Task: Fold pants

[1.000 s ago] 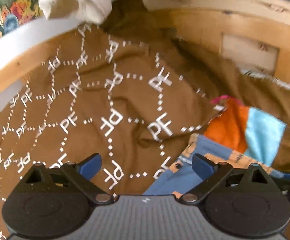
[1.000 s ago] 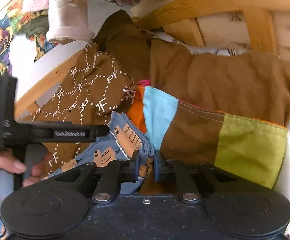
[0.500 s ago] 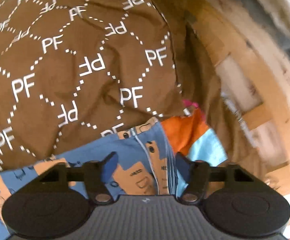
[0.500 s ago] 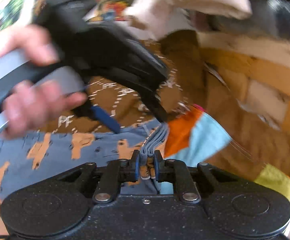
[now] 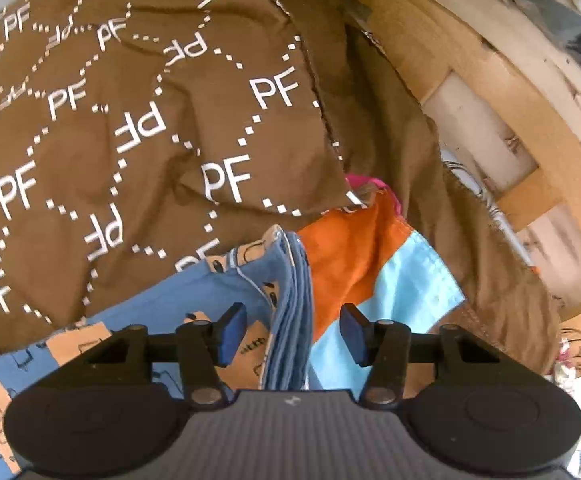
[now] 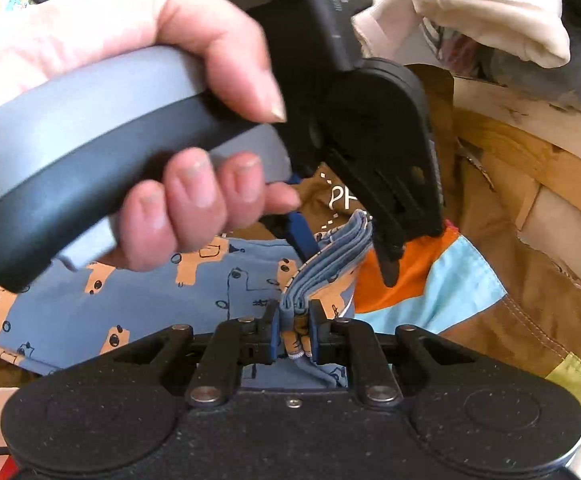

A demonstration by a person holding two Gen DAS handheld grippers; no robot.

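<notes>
A brown cloth printed with white "PF" letters (image 5: 138, 152) covers most of the surface, and a pale wooden frame (image 5: 502, 92) curves round its far side. Beside the printed cloth lies a patchwork cover with orange and light blue panels (image 5: 370, 264). The pants (image 6: 138, 296), blue with small orange printed shapes, lie spread on the brown cloth, their edge gathered into a stack of several layers just beside the orange panel. The person's left hand (image 6: 162, 128) grips the grey and black handle of the left gripper (image 5: 292, 334), whose blue-padded jaws stand wide apart on either side of the stacked edge, the fabric between them unclamped. The right gripper (image 6: 293, 336) has its jaws pressed together on the same bunched edge of the pants, nearer its own camera, pinching the folded layers tight.
</notes>
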